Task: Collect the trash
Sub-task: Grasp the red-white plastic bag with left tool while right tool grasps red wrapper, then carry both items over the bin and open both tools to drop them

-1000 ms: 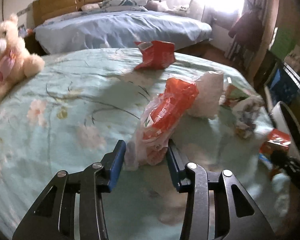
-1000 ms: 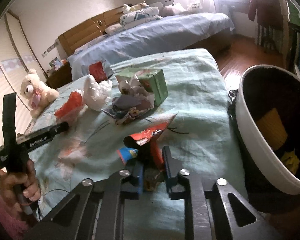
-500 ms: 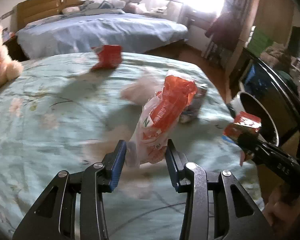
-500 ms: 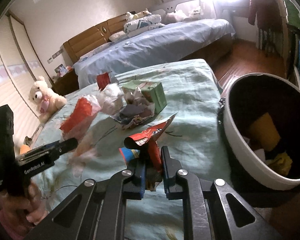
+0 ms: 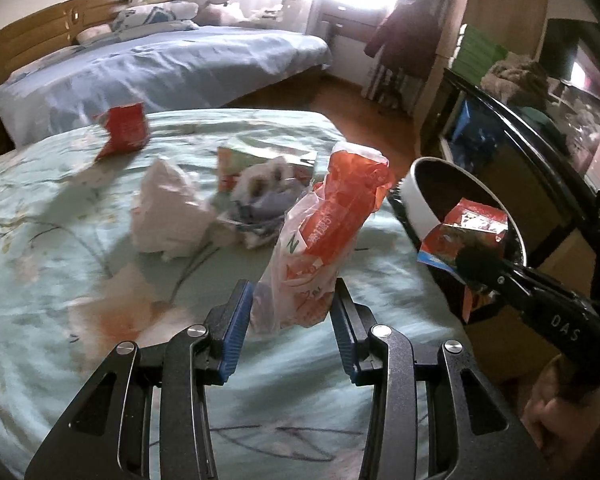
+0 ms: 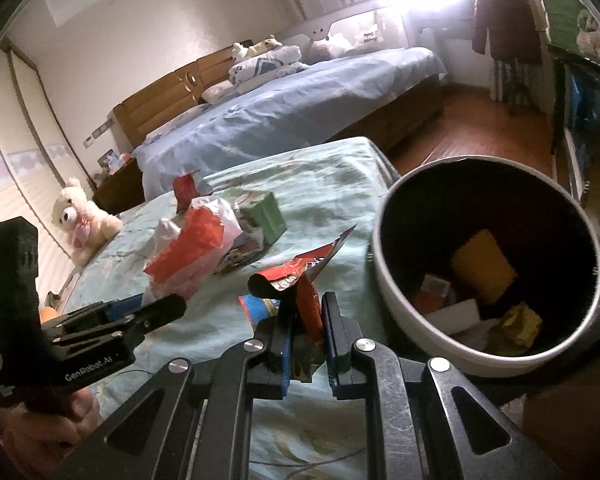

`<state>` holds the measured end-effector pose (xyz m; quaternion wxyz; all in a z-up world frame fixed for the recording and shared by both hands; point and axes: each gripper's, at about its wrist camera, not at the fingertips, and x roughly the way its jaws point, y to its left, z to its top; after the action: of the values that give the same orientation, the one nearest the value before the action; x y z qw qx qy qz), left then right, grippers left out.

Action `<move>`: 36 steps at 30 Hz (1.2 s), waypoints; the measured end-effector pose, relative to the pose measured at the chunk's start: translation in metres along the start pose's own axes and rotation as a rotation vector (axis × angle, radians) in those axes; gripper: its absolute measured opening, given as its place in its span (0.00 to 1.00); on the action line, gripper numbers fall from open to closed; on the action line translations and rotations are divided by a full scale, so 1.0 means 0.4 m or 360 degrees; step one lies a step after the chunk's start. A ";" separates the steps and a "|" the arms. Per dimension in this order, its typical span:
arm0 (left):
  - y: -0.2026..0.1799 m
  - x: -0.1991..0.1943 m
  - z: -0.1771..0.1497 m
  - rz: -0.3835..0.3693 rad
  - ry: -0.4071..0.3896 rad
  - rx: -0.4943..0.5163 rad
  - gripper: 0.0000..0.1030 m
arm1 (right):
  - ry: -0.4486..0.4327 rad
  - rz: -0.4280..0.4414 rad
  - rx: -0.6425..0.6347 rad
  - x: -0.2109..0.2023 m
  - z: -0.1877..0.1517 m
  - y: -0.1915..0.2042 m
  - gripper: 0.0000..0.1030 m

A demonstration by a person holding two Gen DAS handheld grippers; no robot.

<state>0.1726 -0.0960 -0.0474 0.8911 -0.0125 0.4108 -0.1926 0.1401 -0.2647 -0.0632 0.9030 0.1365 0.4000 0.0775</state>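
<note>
- Left wrist view: left gripper (image 5: 290, 312) is holding an orange-and-clear plastic bag (image 5: 328, 236) upright, its blue-padded fingers (image 5: 236, 320) standing fairly wide and pressing the bag's lower sides.
- Bag is hanging above the green floral bedspread (image 5: 60, 248), near its right edge.
- Right wrist view: right gripper (image 6: 306, 322) is clamping a red snack wrapper (image 6: 306, 280), jaws nearly closed on it.
- Wrapper is sitting over the bedspread's near right edge, just left of the white trash bin (image 6: 488, 264).
- Bin is standing right of the bed, already containing yellow and white scraps.
- Remaining on the bedspread: white crumpled tissue (image 5: 168, 208), green carton (image 6: 266, 212), crumpled paper (image 5: 268, 196), red packet (image 5: 126, 130) at the far side.
- Teddy bear (image 6: 82, 220) is sitting far left.
</note>
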 end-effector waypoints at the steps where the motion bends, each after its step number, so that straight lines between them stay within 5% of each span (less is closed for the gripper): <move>1: -0.006 0.002 0.002 -0.0008 0.0003 0.0004 0.37 | -0.0006 -0.0007 0.0007 -0.006 0.001 -0.009 0.13; 36: -0.250 0.104 0.100 -0.0146 0.0063 0.0266 0.37 | -0.0059 -0.0249 0.0163 -0.076 0.034 -0.231 0.13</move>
<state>0.1932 -0.2087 -0.0332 0.8709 0.0468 0.4099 -0.2670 0.1330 -0.3625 -0.0617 0.9053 0.1523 0.3961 -0.0164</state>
